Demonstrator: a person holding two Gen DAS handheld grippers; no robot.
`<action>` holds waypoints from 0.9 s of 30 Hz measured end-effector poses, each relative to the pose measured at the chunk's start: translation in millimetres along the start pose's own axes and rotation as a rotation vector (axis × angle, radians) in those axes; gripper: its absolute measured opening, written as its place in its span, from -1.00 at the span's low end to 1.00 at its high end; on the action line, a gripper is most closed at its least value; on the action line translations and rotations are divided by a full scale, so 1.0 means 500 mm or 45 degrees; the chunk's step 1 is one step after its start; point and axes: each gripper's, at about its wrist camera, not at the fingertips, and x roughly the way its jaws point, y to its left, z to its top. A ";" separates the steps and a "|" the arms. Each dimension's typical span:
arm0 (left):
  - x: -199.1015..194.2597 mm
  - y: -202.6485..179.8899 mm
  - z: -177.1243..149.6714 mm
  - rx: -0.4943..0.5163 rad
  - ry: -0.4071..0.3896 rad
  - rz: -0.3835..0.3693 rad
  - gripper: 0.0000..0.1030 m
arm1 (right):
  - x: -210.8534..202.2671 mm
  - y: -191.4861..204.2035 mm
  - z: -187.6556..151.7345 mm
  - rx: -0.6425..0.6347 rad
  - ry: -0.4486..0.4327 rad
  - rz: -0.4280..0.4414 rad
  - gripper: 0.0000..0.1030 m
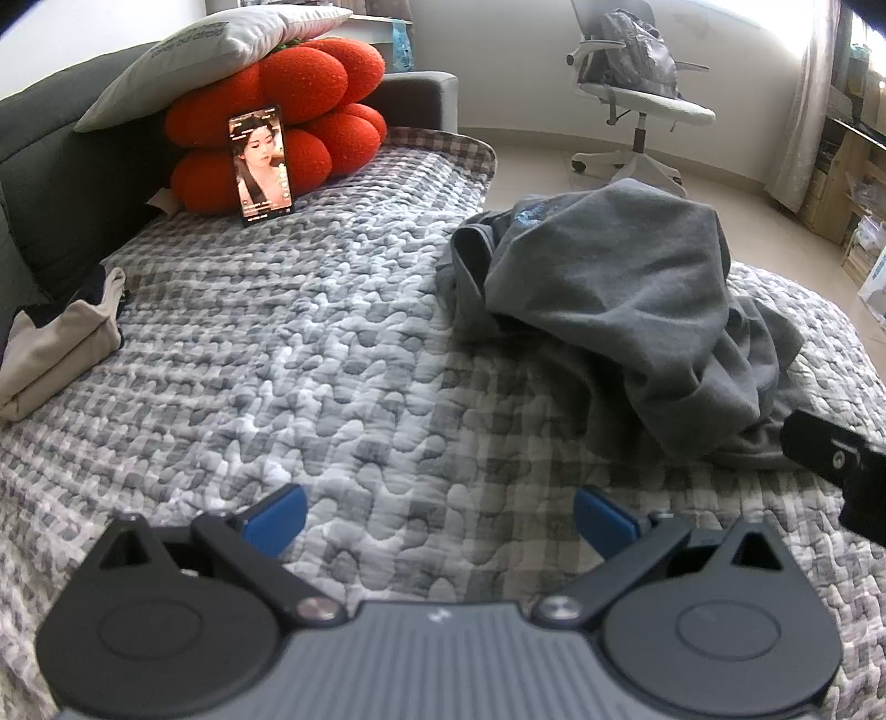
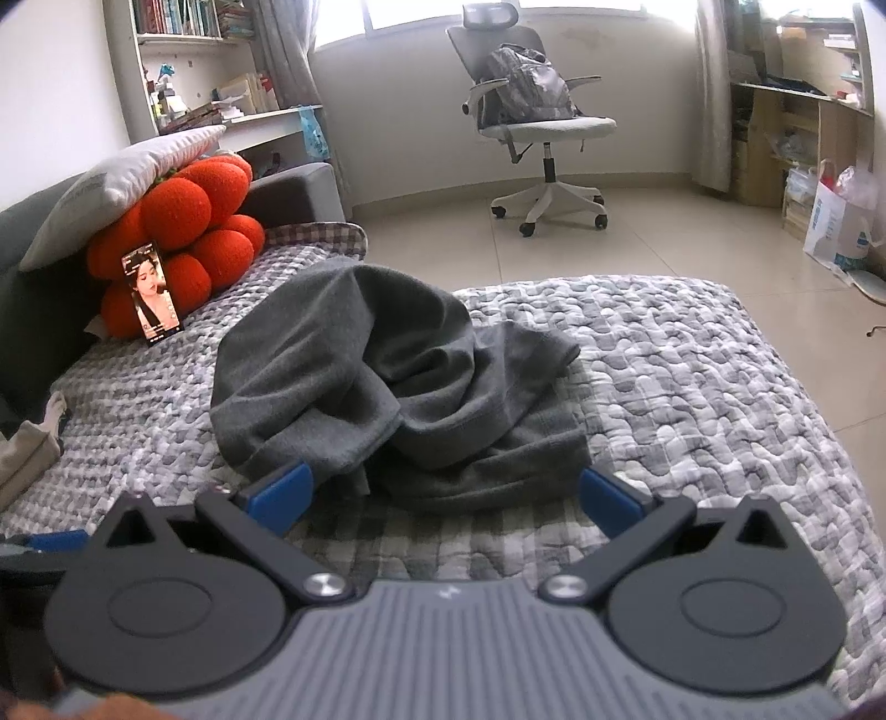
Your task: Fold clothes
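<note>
A crumpled dark grey garment (image 1: 620, 310) lies in a heap on the checked quilt (image 1: 310, 354), to the right in the left wrist view and straight ahead in the right wrist view (image 2: 387, 376). My left gripper (image 1: 440, 518) is open above bare quilt, left of the heap, holding nothing. My right gripper (image 2: 446, 493) is open just in front of the heap's near edge, with its left blue pad (image 2: 285, 490) close to the cloth. A folded beige garment (image 1: 52, 349) rests at the quilt's left edge.
A phone (image 1: 260, 163) leans on a red cushion (image 1: 288, 127) under a white pillow (image 1: 205, 50) on the dark sofa. An office chair (image 2: 531, 127) with a backpack stands on the tiled floor. Shelves (image 2: 797, 127) and bags (image 2: 836, 221) line the right wall.
</note>
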 end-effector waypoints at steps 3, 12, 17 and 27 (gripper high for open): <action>0.001 -0.002 0.000 0.006 0.001 0.002 0.99 | 0.000 0.000 0.000 0.001 0.003 -0.001 1.00; 0.002 -0.005 -0.001 0.013 0.003 0.006 0.99 | -0.002 -0.002 0.002 0.009 0.005 -0.002 1.00; 0.002 -0.005 -0.003 0.018 0.004 0.004 0.99 | -0.002 -0.003 0.002 0.009 0.005 -0.003 1.00; 0.001 -0.004 -0.004 0.019 0.005 0.002 0.99 | 0.001 0.000 0.000 0.002 0.015 -0.002 1.00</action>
